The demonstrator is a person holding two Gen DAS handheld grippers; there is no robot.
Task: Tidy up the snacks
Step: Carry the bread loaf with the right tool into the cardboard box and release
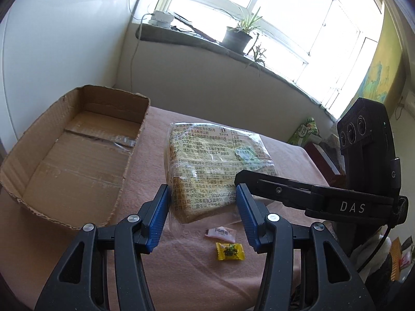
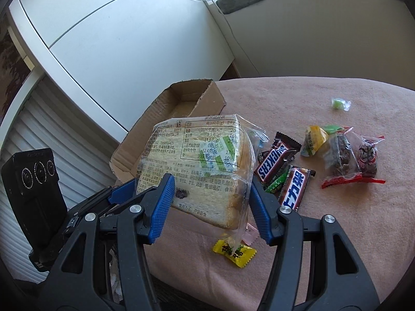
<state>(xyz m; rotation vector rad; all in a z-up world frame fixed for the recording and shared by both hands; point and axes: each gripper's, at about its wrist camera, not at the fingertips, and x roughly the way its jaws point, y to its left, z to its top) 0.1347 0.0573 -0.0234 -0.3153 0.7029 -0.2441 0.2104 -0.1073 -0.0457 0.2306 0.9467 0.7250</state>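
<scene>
A clear bag of sliced bread is held tilted above the pink tablecloth. My left gripper and my right gripper each have their blue pads against its sides, both shut on it. The open cardboard box lies just left of the bread. A yellow candy and a pink candy lie under the bread. Two Snickers bars lie to the right.
More wrapped snacks lie on the right of the cloth: a yellow packet, a dark cake in clear wrap, a red-edged sweet and a small green candy. A white cabinet stands behind the box. Potted plants sit on the windowsill.
</scene>
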